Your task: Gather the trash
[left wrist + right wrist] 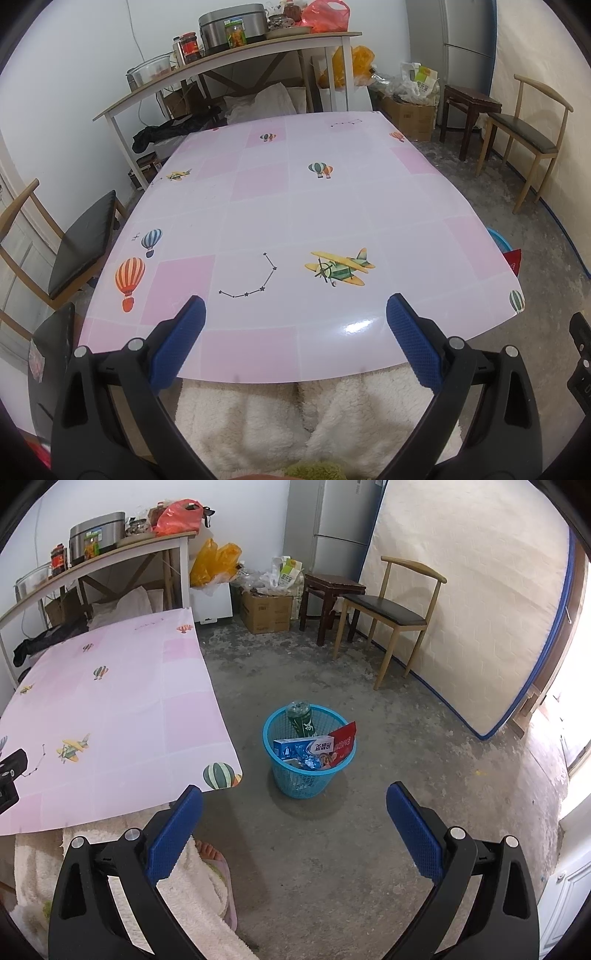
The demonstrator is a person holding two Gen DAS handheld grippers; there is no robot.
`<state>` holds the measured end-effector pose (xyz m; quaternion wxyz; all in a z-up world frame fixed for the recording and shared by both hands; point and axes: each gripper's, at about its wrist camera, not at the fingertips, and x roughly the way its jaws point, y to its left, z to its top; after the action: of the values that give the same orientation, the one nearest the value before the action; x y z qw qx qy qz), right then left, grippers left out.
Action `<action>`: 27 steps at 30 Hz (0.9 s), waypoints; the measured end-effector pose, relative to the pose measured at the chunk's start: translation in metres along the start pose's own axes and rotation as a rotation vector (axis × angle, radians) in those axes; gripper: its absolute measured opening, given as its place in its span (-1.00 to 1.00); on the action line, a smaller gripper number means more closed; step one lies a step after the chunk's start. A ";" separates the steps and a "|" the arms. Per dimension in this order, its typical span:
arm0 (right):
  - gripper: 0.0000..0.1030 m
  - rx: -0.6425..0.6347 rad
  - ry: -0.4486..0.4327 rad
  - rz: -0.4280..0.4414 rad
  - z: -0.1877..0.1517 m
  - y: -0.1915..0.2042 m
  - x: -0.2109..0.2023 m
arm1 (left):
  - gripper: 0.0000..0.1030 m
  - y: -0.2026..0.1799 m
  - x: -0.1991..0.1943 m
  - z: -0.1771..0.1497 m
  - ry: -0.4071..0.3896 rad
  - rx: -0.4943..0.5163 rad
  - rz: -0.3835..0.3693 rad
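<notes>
Blue basket [309,755]: on the floor at centre frame, well beyond your right gripper [294,829], holding a toothpaste box [303,747], a green bottle [301,718] and a red packet [343,743].
Right gripper: spread wide, empty, aimed at the floor.
Left gripper [295,341]: spread wide, empty, over the pink table's [295,206] near edge.
</notes>
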<state>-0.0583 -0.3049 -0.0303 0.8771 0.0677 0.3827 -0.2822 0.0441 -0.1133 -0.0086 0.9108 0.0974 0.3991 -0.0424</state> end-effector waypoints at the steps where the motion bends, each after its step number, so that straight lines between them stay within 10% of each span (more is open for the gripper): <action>1: 0.88 -0.001 -0.001 0.000 0.000 0.000 -0.001 | 0.83 0.001 0.001 0.000 0.000 -0.001 0.000; 27: 0.88 -0.011 -0.006 0.000 0.001 0.003 -0.002 | 0.83 0.003 0.000 0.000 -0.002 0.001 0.003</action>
<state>-0.0576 -0.3021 -0.0282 0.8786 0.0619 0.3817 -0.2803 0.0443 -0.1100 -0.0079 0.9112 0.0983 0.3979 -0.0414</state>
